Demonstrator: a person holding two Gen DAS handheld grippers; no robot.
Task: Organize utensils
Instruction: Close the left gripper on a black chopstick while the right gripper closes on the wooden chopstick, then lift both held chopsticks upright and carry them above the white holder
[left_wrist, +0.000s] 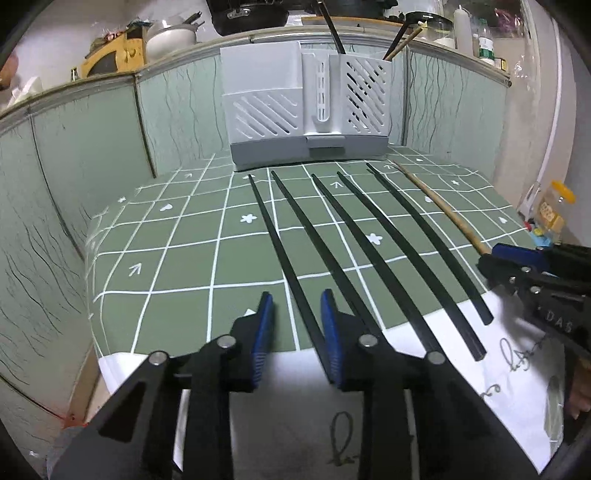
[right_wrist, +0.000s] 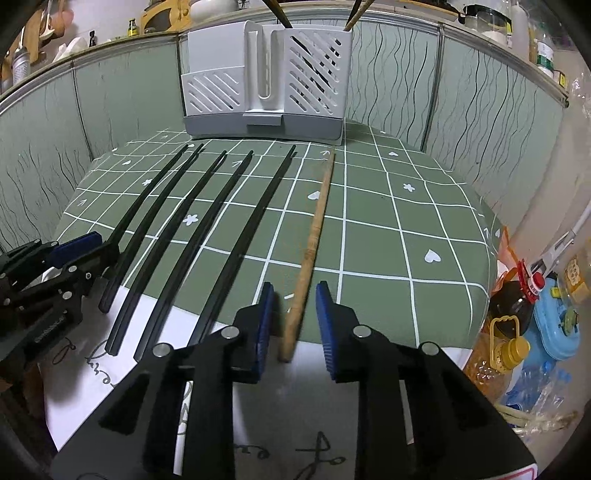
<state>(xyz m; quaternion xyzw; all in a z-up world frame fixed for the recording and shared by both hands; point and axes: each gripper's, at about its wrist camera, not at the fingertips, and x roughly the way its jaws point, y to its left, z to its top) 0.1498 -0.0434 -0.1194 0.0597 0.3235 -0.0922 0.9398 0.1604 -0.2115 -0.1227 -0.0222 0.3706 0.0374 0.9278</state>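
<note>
I have left claw low at 6 o'clock of left view; blue pads a narrow gap apart, straddling near end of leftmost black chopstick; can't tell if pads touch it; four more black chopsticks fan toward 1 o'clock on green checked surface; right claw at 6 o'clock of right view, gap just as narrow, wooden chopstick between pads, clearance visible both sides, no grip; white utensil holder at 12 o'clock, sticks standing in its right compartment.
</note>
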